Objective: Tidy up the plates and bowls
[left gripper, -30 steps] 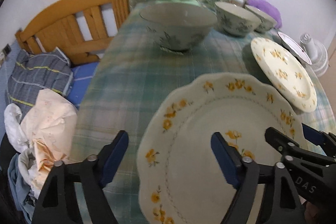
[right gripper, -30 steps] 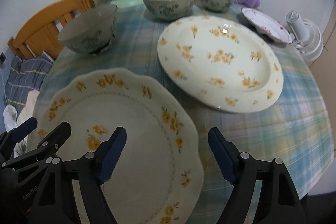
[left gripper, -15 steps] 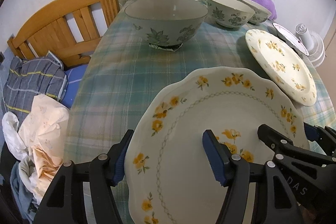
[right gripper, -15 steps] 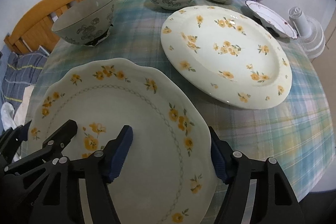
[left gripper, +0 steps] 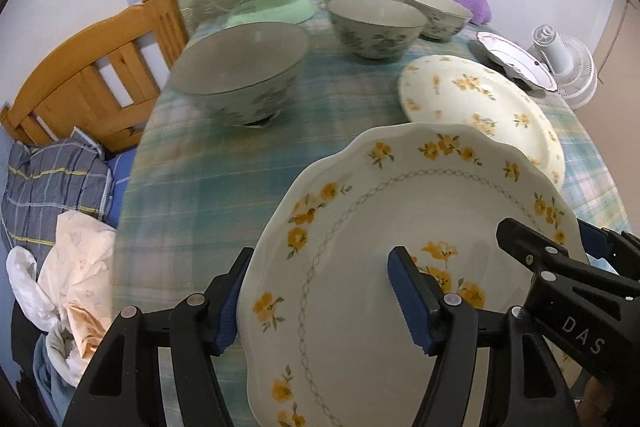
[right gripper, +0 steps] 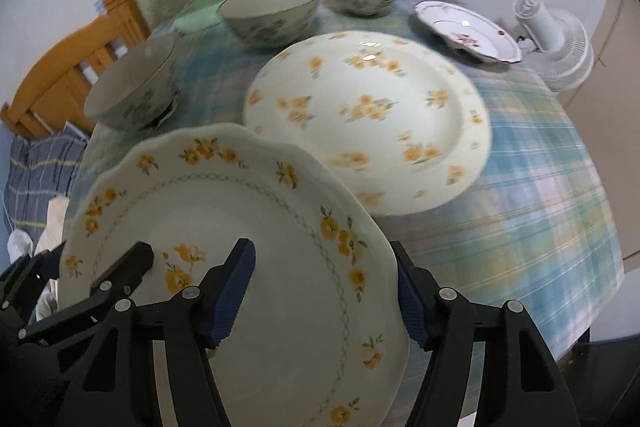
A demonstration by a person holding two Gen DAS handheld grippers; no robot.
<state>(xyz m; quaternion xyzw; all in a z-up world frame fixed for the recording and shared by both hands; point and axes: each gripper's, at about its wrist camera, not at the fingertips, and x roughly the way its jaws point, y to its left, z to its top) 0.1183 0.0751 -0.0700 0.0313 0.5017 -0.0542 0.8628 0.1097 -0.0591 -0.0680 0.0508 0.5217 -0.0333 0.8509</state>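
Both grippers, left (left gripper: pixel 320 291) and right (right gripper: pixel 324 287), clamp the scalloped plate's (left gripper: pixel 360 307) opposite rims; another plate (right gripper: pixel 372 115) lies at one o'clock.

Cream plate (left gripper: pixel 360 307) w/ yellow flowers (plaid blue-green tablecloth (left gripper: pixel 208 187))

Both grippers have closed in on the scalloped plate (left gripper: pixel 384 227) and now it's coming up off the tablecloth (left gripper: pixel 208 179)! The left gripper (left gripper: pixel 320 297) clamps one rim, the right gripper (right gripper: pixel 324 291) the opposite rim, jaws narrower than a second ago. The plate's far edge now overlaps the round plate (right gripper: pixel 372 115) behind it.
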